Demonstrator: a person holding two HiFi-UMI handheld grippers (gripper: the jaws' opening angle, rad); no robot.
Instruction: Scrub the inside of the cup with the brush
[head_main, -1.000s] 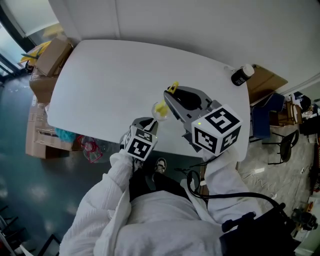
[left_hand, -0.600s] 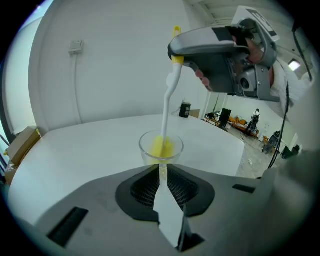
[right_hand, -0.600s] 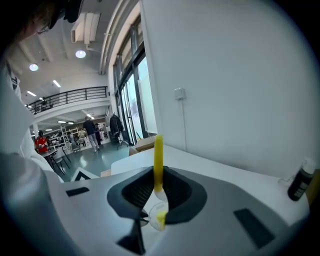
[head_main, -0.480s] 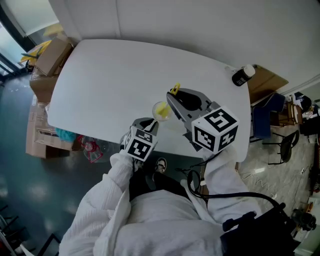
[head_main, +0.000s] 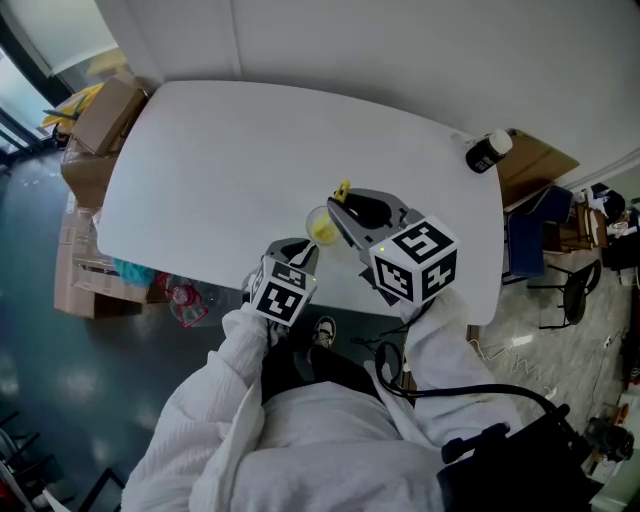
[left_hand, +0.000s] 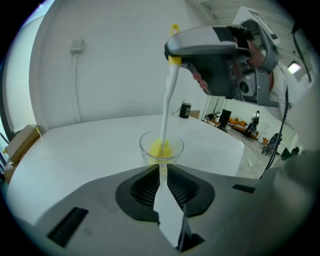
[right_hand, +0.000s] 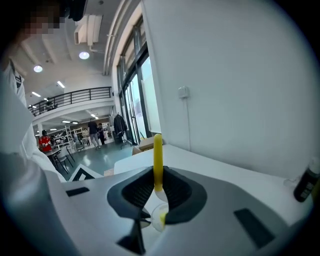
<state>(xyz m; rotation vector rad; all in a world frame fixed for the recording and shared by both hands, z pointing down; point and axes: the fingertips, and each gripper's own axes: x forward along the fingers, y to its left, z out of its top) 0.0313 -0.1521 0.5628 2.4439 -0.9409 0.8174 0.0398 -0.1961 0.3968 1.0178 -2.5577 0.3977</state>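
I'm holding the left gripper (head_main: 304, 247) near the table's (head_main: 220, 150) front edge, with its fingers clamped on the lower part of the clear cup (head_main: 320, 225). In the left gripper view the cup (left_hand: 161, 150) is standing upright on the table at 12 o'clock from the fingertips, its base sitting between the pads.

I'm gripping the brush (head_main: 343, 187) in the right gripper (head_main: 340, 205), fingers pressed together on the yellow handle. In the right gripper view the handle (right_hand: 158, 160) is sticking up at 12 o'clock between the pads, and the cup (right_hand: 157, 217) is showing below them at 6 o'clock.

The left gripper view shows the brush (left_hand: 170, 95) hanging down from the right gripper (left_hand: 174, 54), its white stem running into the cup and its yellow head sitting inside.

In the head view the right gripper is coming in from about 4 o'clock of the cup. A black bottle (head_main: 487, 150) with a white cap is standing well apart, at 2 o'clock on the table's far corner.
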